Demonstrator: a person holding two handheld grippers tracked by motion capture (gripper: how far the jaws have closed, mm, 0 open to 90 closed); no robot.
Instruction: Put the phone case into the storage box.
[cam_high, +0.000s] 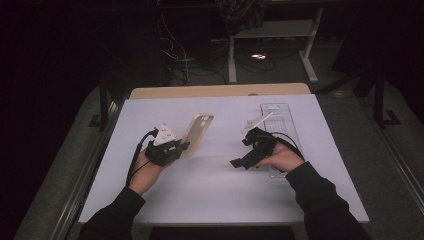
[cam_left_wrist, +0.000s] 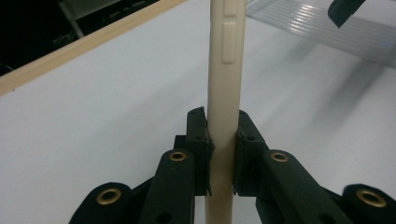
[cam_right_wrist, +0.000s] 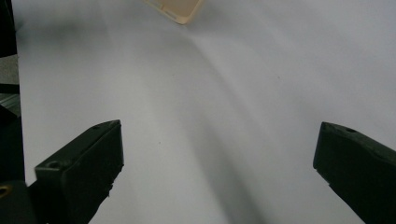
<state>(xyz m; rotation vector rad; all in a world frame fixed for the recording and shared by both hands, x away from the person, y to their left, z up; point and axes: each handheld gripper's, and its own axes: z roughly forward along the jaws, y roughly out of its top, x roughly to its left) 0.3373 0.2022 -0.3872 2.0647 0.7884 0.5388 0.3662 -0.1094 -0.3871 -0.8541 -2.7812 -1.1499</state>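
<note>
- The left hand-held gripper (cam_high: 181, 148) is held above the left half of the white worktop (cam_high: 210, 190), its jaws pointing toward the far edge and clamped on the lower end of a cream-coloured, rounded-corner plastic phone case (cam_high: 196, 134).
- The case stands clear of the worktop, tilted up and leaning toward the far right corner.
- The right hand-held gripper (cam_high: 239, 162) sits low over the right half of the worktop, jaws pointing toward the left edge and standing wide apart with nothing between them.
- Count: two hand-held grippers, one phone case, one clear ribbed plastic tray (cam_high: 287, 125) lying near the right edge.
- The left gripper view shows the case (cam_left_wrist: 225, 93) edge-on with its raised side buttons, both pads pressed against it, and the tray (cam_left_wrist: 327, 32) beyond.
- The right gripper view shows the gap between its own jaws (cam_right_wrist: 219, 172) and one corner of the case (cam_right_wrist: 180, 10) at the top.
- The high view alone shows both dark sleeves and how far apart the hands are.
</note>
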